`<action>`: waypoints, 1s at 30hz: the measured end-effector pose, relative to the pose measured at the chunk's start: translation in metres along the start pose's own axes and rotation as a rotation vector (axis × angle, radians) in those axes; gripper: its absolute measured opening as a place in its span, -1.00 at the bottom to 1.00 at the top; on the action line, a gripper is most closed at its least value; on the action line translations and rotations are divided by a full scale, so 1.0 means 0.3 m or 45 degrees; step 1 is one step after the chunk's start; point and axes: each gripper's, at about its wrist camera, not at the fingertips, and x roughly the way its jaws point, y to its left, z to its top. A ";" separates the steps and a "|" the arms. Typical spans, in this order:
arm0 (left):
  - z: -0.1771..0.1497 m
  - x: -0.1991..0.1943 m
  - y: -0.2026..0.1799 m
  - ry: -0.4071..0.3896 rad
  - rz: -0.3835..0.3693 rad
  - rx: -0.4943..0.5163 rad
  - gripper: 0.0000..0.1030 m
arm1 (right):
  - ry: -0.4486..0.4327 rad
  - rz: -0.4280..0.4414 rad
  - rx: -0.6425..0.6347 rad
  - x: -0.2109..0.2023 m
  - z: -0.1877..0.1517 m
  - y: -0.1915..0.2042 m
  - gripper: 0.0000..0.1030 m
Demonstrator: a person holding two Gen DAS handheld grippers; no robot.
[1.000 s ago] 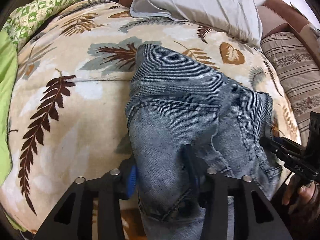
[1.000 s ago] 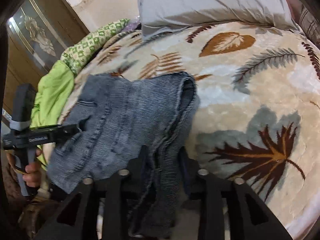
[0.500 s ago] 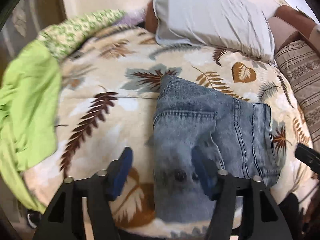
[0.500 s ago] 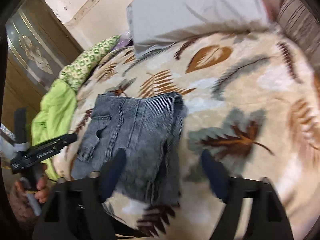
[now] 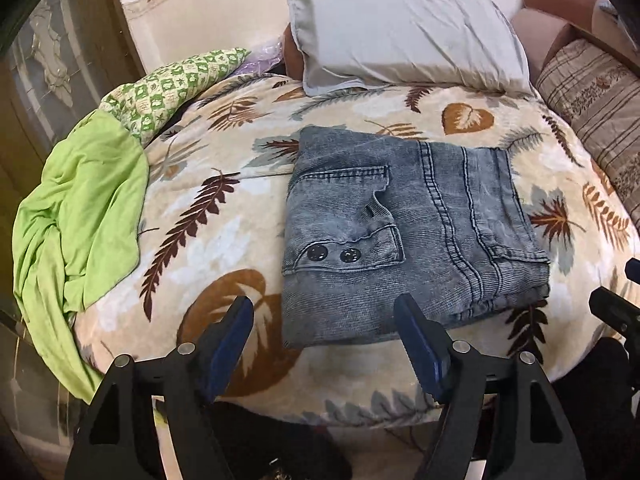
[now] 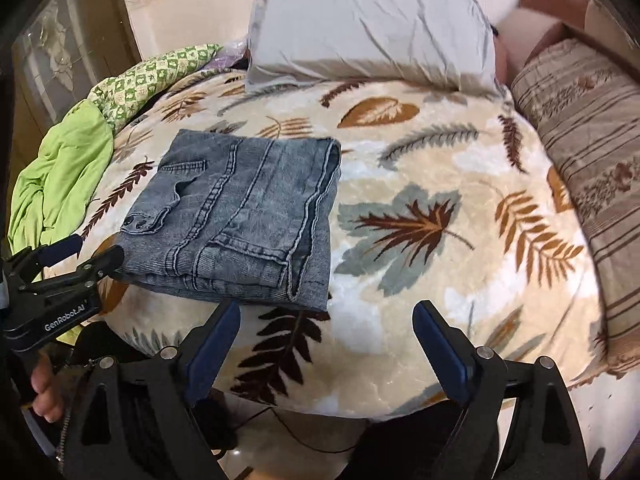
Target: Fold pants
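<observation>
Left wrist view: folded grey-blue denim pants point(image 5: 404, 232) lie on leaf-patterned blanket point(image 5: 208, 216); left gripper point(image 5: 326, 334) opening, empty. Right wrist view: right gripper point(image 6: 324, 340) opening, empty. Denim likely heavy, limp; grip the thick folded edge

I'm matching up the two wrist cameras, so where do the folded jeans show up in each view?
Left wrist: folded jeans sit centre, slightly right, just beyond the gripper fingers.
Right wrist: folded jeans lie left of centre, near the other gripper.
Shared landmark: the grey pillow at the bed's far end.
</observation>
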 end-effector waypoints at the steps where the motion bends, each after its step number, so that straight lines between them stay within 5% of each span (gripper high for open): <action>1: -0.002 -0.012 0.008 -0.008 -0.010 -0.008 0.40 | -0.018 -0.015 -0.011 -0.010 0.001 0.003 0.73; 9: -0.022 -0.062 0.014 -0.037 -0.053 0.024 0.39 | -0.116 -0.075 -0.068 -0.076 -0.002 0.028 0.73; 19: -0.016 -0.095 0.013 -0.009 -0.138 0.057 0.39 | -0.112 -0.078 -0.048 -0.090 -0.016 0.022 0.73; 30: -0.027 -0.193 0.011 -0.101 -0.188 0.051 0.39 | -0.090 -0.091 -0.048 -0.075 -0.015 0.012 0.73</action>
